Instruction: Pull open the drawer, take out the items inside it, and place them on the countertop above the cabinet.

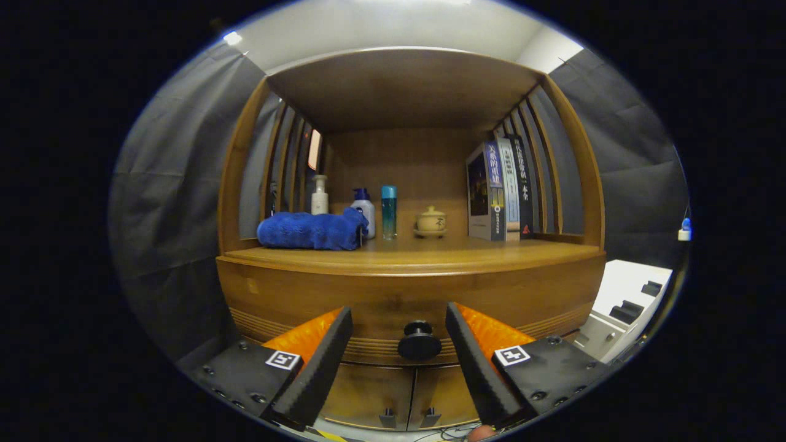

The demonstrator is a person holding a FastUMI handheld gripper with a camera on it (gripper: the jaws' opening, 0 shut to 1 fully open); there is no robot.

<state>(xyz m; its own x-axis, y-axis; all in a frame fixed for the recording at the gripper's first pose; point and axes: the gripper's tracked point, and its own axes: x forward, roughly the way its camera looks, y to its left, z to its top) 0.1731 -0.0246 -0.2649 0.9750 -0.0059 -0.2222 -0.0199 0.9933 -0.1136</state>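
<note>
A wooden cabinet faces me with its drawer front [344, 301] flush and closed. The drawer's round dark knob [419, 344] sits between my two fingers, a little ahead of them, touched by neither. My gripper [399, 328] is open, its fingers spread wide to either side of the knob. Above the drawer runs the wooden countertop [430, 258]. What lies inside the drawer is hidden.
On the countertop lie a folded blue towel [310, 231], a white pump bottle [319, 196], a white bottle with blue cap [365, 209], a teal bottle [389, 212], a small lidded cup [431, 220] and upright books [500, 190]. Two lower doors [405, 393] sit beneath the drawer. A white unit [626, 301] stands at right.
</note>
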